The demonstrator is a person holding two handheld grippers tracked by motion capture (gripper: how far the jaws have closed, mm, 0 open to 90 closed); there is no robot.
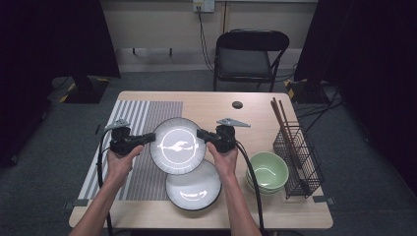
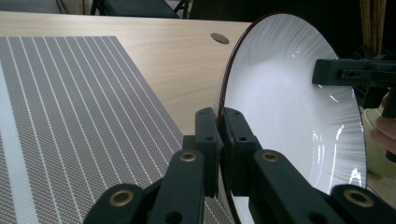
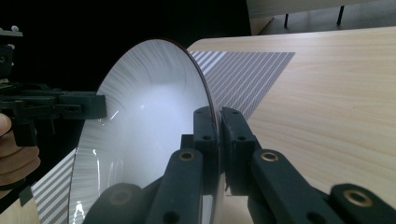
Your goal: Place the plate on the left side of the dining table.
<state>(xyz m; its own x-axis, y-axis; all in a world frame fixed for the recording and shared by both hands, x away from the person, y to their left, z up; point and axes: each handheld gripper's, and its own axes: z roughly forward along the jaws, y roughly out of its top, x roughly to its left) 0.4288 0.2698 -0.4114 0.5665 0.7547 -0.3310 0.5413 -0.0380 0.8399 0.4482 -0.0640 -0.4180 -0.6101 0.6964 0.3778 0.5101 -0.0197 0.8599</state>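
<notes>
A wooden table (image 1: 211,101) lies below me. I hold a white plate (image 1: 177,146) level above a second plate (image 1: 193,189), my left gripper (image 1: 147,138) and right gripper (image 1: 202,134) clamping its opposite rims.

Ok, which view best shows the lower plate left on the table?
The high view: the lower plate lies flat, partly under the lifted plate. In both gripper views the lifted plate, clamped at its rim, blocks it.

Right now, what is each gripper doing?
Left gripper: shut on the upper plate's left rim.
Right gripper: shut on its right rim.
</notes>
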